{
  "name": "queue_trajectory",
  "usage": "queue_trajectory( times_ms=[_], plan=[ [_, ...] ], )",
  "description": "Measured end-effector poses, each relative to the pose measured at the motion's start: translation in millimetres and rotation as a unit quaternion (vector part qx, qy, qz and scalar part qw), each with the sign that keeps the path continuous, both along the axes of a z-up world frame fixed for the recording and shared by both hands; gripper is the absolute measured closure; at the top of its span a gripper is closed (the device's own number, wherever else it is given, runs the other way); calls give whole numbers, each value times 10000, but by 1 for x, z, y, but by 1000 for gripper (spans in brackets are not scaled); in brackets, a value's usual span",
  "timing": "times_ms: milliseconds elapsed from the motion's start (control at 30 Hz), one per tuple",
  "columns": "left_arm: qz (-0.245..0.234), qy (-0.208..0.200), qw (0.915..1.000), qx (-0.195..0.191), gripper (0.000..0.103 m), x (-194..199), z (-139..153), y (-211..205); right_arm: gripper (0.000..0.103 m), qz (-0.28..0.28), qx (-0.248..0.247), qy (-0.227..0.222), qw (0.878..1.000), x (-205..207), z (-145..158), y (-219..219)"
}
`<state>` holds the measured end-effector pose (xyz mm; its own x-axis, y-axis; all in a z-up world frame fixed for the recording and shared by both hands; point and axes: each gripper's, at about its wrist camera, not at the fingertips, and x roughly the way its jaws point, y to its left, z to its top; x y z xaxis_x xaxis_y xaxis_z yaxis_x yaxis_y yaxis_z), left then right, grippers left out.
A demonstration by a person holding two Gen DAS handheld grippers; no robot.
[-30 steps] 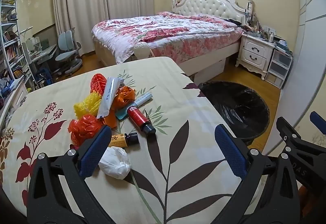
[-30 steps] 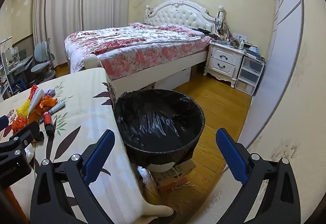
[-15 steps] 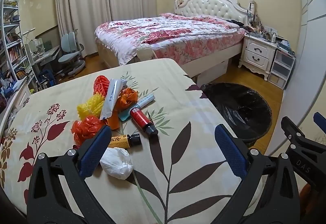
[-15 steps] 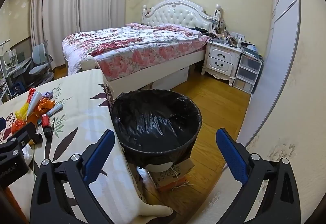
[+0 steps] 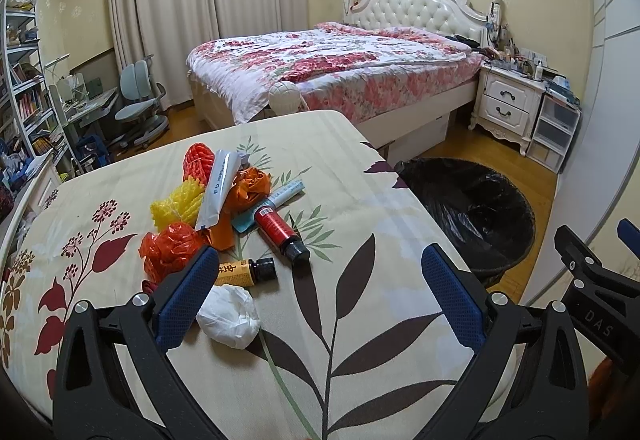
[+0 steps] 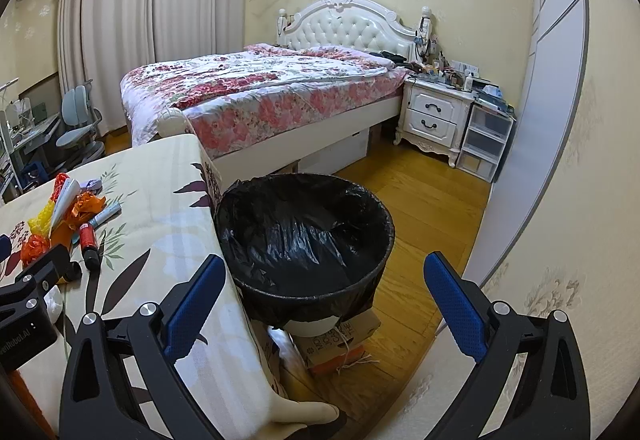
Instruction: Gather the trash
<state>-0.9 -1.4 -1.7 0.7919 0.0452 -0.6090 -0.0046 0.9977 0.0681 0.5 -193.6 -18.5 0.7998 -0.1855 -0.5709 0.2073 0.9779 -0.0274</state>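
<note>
A bed [image 5: 340,64] with a flowered quilt filled the back of the room, a white nightstand [image 5: 508,104] beside it. In front stood a table [image 5: 360,200] under a cream cloth printed with leaves and red flowers. Just past the table's right edge sat a bin [image 6: 304,236] lined with a black bag, raised on a cardboard box [image 6: 340,336] on the wooden floor; nothing could be made out inside it.

The left gripper [image 5: 316,292] hung over the near part of the table, its blue-padded jaws spread wide and holding nothing. The right gripper [image 6: 320,300] hung by the table's edge facing the bin, likewise wide open and empty.

The trash lay in a heap on the left half of the table. A white crumpled wad [image 5: 228,316] lay nearest, just beside the left gripper's left finger. Behind it lay a small yellow bottle [image 5: 244,271] with a black cap, then a red tube [image 5: 280,232] with a black cap. Farther back were orange plastic bags [image 5: 172,246], a yellow foam net [image 5: 178,206], a red foam net [image 5: 198,164] and a white tube [image 5: 220,188] resting across the pile.
</note>
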Motion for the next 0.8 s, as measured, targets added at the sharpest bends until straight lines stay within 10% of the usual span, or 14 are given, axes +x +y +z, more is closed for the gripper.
queue_trajectory(
  times_ms=[800],
  plan=[
    [2,21,10000,9,4,-1,-3,-3,6,-13,16,12,10000,0,-2,-3]
  ],
)
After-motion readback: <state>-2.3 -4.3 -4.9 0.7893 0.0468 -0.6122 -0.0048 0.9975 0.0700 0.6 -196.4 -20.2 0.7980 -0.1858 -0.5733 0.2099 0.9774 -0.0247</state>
